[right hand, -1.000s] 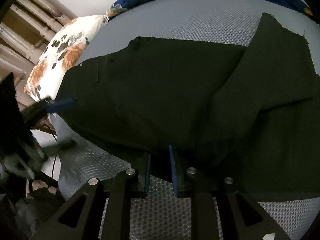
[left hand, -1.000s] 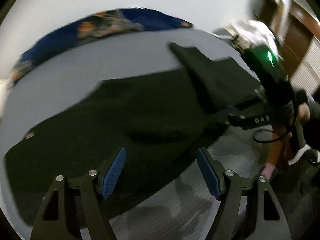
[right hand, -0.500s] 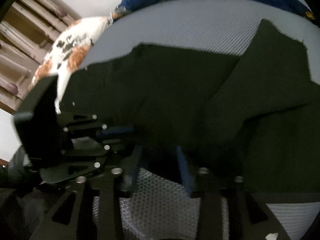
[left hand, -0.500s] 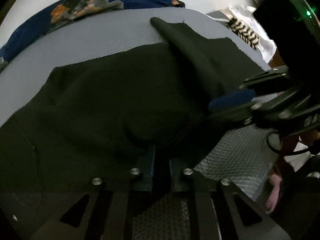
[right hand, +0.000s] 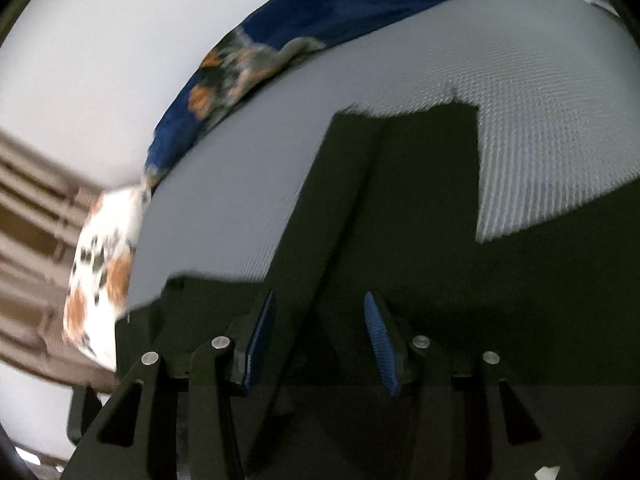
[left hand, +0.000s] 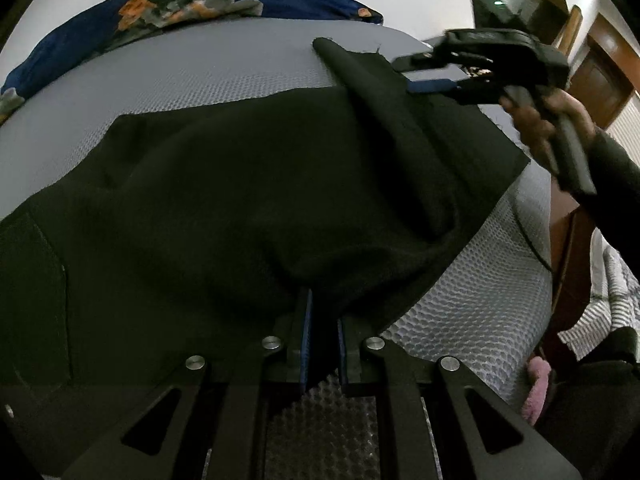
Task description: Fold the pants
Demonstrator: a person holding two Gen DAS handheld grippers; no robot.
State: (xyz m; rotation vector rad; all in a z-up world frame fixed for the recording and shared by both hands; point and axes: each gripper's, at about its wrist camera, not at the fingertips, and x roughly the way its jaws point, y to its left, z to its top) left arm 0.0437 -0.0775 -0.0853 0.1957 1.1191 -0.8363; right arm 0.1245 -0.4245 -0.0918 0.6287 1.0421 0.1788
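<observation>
Black pants point(left hand: 224, 200) lie spread on a grey mesh mattress point(left hand: 208, 76). My left gripper point(left hand: 322, 312) is shut on the near edge of the pants, where the cloth bunches into a fold. My right gripper point(right hand: 318, 316) is open and hovers over the far leg end of the pants point(right hand: 400, 184); it also shows in the left wrist view point(left hand: 436, 74), held in a hand at the upper right, above the leg end.
A blue floral blanket point(left hand: 192, 4) lies along the mattress's far edge. A white floral pillow point(right hand: 100, 276) sits at the left end. The mattress's right edge point(left hand: 532, 264) drops off beside wooden furniture and a pink item point(left hand: 536, 392).
My left gripper closed on the pants' near edge. My right gripper let go of that edge, opened, and moved away to the far leg end.
</observation>
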